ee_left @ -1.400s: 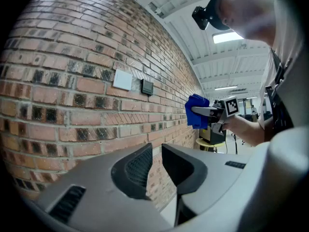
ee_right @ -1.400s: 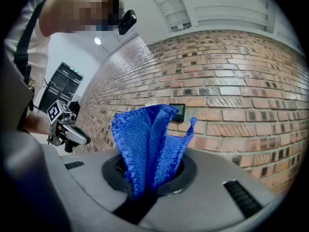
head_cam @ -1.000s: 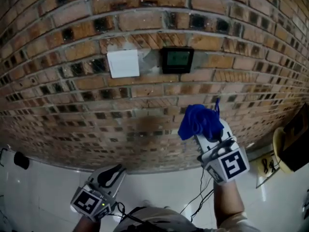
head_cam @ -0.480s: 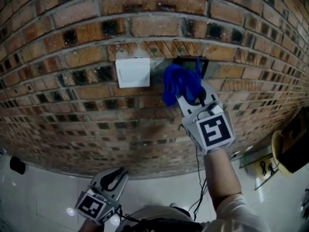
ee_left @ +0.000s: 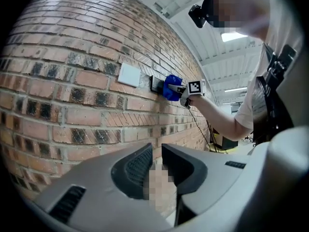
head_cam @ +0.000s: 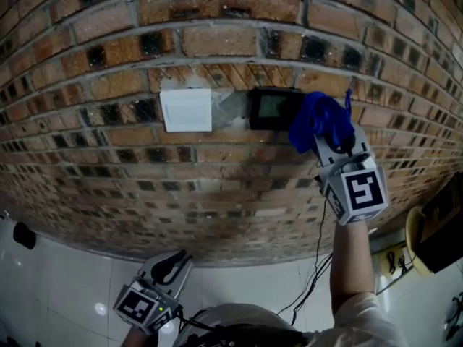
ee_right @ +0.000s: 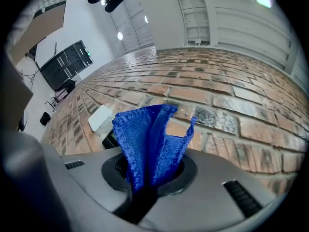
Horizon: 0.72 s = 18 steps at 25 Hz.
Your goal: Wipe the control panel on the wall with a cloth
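The black control panel (head_cam: 270,107) with its greenish screen is set in the brick wall (head_cam: 217,179). My right gripper (head_cam: 327,137) is raised against the wall and shut on a bunched blue cloth (head_cam: 319,119). The cloth overlaps the panel's right edge and hides it. In the right gripper view the blue cloth (ee_right: 149,137) stands up out of my right gripper (ee_right: 147,178), with a corner of the panel (ee_right: 111,140) behind it. My left gripper (head_cam: 171,264) hangs low near the floor; in its own view the left gripper (ee_left: 157,151) holds nothing, jaws nearly together.
A white switch plate (head_cam: 187,110) sits just left of the panel. Cables (head_cam: 318,266) hang below the right arm. A yellow object (head_cam: 418,231) and a dark box (head_cam: 445,207) stand at the right on the white floor (head_cam: 65,295).
My right gripper rose with the cloth from below the panel onto it, then slid right to the panel's right edge. The left gripper stayed low.
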Each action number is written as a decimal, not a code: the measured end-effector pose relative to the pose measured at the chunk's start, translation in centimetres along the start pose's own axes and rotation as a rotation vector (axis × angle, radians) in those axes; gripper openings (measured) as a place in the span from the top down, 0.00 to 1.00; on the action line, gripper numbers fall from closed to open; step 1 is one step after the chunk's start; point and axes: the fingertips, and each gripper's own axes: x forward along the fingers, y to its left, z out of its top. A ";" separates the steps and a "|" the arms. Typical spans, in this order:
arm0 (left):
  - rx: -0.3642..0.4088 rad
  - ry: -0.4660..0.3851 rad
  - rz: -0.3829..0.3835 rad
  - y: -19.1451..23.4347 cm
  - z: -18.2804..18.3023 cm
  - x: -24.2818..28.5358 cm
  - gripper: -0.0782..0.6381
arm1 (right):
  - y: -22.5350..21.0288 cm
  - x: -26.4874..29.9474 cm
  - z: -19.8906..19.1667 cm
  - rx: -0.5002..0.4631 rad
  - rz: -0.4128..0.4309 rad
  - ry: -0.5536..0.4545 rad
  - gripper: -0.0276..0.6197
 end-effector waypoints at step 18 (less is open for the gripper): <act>0.001 0.042 0.077 -4.0 0.0 -0.5 0.82 | 6.6 0.5 2.9 0.056 0.188 -0.105 0.82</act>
